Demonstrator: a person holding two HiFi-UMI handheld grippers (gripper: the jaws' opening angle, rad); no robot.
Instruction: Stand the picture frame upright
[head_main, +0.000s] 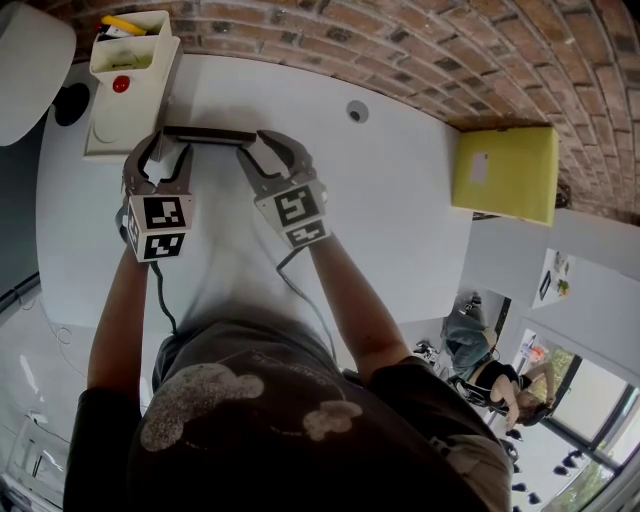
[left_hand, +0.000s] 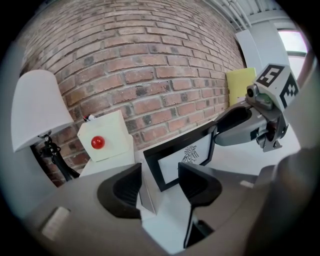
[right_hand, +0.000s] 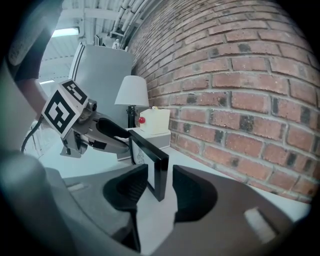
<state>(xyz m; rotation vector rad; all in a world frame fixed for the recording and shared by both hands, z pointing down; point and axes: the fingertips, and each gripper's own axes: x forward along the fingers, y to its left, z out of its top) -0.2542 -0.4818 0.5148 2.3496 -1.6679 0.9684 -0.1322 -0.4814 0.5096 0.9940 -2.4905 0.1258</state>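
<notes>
Handling: the picture frame (head_main: 210, 135) looks light, stiff and probably glazed, so fragile; its slim black border, at either end, is the place to pinch, gently.
Frame position: upright on the white table (head_main: 400, 200), close to the brick wall (left_hand: 150, 75), beside a white box with a red button (left_hand: 105, 137).
Left gripper (left_hand: 160, 182): jaws spread, the frame's left end in the gap, pads clear of it.
Right gripper (right_hand: 160, 187): jaws spread astride the frame's right end, daylight at both pads.
Progress: the frame appears to stand unaided.
</notes>
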